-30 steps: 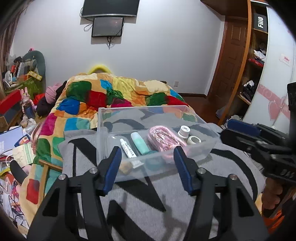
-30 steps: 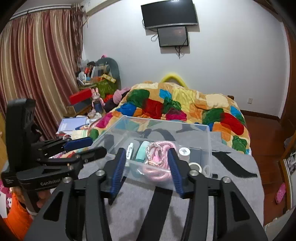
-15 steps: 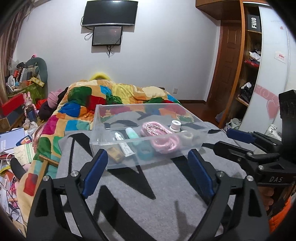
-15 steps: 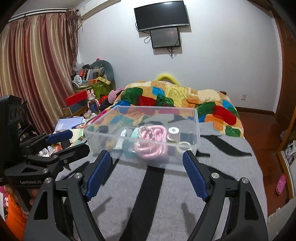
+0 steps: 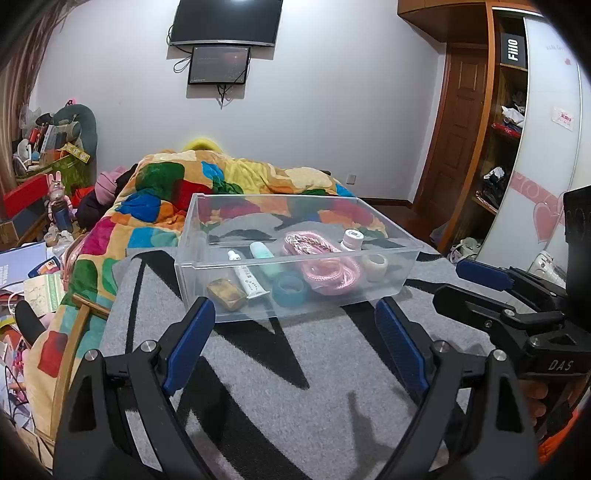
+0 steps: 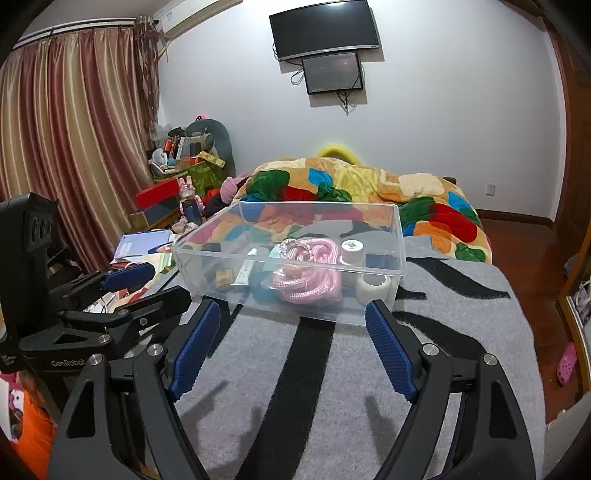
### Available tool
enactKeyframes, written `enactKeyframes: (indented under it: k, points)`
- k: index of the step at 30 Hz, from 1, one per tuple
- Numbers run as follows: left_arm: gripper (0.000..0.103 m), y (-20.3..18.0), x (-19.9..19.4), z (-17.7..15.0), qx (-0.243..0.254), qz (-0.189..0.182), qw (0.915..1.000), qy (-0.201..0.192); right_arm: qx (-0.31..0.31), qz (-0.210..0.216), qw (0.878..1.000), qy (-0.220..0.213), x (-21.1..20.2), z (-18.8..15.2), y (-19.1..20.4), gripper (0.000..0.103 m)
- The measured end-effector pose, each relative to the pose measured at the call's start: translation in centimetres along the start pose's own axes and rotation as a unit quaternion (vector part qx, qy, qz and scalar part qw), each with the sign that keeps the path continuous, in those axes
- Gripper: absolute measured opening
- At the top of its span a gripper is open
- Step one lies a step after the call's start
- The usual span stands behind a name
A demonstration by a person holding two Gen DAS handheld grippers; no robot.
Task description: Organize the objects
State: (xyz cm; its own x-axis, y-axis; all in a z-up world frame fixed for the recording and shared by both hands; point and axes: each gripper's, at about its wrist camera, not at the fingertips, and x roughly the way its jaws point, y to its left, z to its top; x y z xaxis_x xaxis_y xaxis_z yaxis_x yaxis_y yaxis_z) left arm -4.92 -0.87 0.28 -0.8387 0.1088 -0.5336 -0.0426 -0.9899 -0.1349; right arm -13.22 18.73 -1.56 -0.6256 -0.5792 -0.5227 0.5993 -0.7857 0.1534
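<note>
A clear plastic box stands on a grey blanket with black stripes. In it lie a pink rope coil, a white tube, a mint bottle, a teal tape ring, a white tape roll, a small white jar and a brown block. My left gripper is open and empty just in front of the box. My right gripper is also open and empty, at the box's near side.
A colourful patchwork quilt covers the bed behind the box. Cluttered boxes and papers lie at the left. A wooden wardrobe and door stand at the right. Two screens hang on the wall.
Both grippers have opened wide and drawn back from the box. The box now stands alone on the blanket.
</note>
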Motion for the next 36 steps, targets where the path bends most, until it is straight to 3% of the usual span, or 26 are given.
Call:
enactKeyframes:
  k: [36]
  points:
    - [0.090,-0.44,0.06,-0.15,0.001,-0.008,1.0000,0.002,-0.002,0.006,1.000,0.002,-0.32,-0.17,0.72,0.081]
